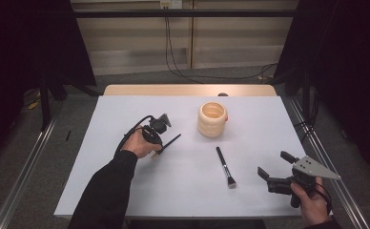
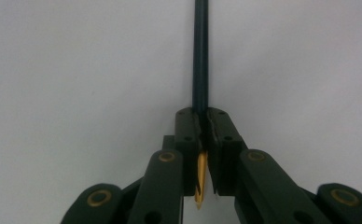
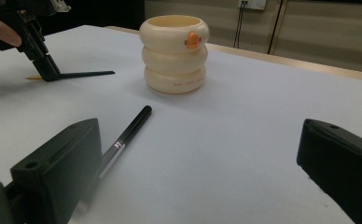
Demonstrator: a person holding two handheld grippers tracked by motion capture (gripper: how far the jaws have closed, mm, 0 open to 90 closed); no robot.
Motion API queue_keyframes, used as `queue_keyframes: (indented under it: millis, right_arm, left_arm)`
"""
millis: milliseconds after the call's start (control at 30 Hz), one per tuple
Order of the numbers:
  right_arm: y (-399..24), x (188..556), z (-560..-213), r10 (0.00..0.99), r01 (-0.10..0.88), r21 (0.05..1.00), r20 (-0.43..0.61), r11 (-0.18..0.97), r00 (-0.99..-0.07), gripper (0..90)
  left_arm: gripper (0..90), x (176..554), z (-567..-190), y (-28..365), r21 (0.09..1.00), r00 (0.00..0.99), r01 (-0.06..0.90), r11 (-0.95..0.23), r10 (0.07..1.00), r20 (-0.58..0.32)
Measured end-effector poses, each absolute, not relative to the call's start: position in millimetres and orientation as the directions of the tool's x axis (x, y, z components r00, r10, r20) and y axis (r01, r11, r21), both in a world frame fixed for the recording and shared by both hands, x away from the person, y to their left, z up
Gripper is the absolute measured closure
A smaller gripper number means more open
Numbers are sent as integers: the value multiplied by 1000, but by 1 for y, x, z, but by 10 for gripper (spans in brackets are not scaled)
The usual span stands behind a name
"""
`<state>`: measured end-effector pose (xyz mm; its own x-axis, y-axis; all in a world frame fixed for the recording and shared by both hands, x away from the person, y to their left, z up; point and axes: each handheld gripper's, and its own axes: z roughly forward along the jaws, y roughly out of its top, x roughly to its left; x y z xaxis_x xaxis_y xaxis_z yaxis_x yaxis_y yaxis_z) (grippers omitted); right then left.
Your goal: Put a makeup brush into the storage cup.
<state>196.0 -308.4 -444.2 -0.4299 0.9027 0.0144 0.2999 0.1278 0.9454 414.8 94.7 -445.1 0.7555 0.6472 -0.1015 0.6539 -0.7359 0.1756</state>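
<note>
The left gripper (image 1: pixel 157 146) has its fingers (image 2: pixel 188 135) clenched on a thin dark pencil (image 2: pixel 200 56) near its yellow pointed end, with nearly all the dark shaft jutting out past the grip. In the high view that pencil lies low over the white tabletop (image 1: pixel 126 191), left of centre, its free end aimed toward the cream ringed holder (image 1: pixel 212 119) standing further back, near the middle.

The grip is what worries me. It sits so close to one end that the long free length could swing or twist between the fingers once the pencil is lifted, and the far tip might drag on the tabletop or knock the holder's rim if it is carried that way. The holder looks light enough that a sideways bump might shift or tip it.

The right gripper (image 1: pixel 277 168) hangs at the near right with its fingers (image 3: pixel 58 163) released and spread wide, grasping nothing. The black makeup brush (image 1: pixel 225 167) lies flat just to its left, bristles nearest to the person. If that gripper closes on the narrow handle off-centre, the brush may roll away.

From the left gripper view I cannot tell whether the pencil rests on the tabletop or clears it. The inside of the holder is hidden, and a small dark thing (image 1: pixel 222 94) at the far edge is too small to make out.
</note>
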Motion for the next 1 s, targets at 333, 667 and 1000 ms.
queue_keyframes:
  millis: [333,667,1000]
  right_arm:
    - [-308,196,-444,904,301,945,15,127,-428,0]
    - [-309,196,-444,905,302,945,15,126,-425,0]
    - [-309,196,-444,906,299,946,13,127,-424,0]
  left_arm:
    - [837,411,-444,98,231,725,685,-691,675,-136]
    - [837,407,-431,111,315,717,689,-653,678,-162]
    - [837,398,-425,123,406,719,675,-616,672,-178]
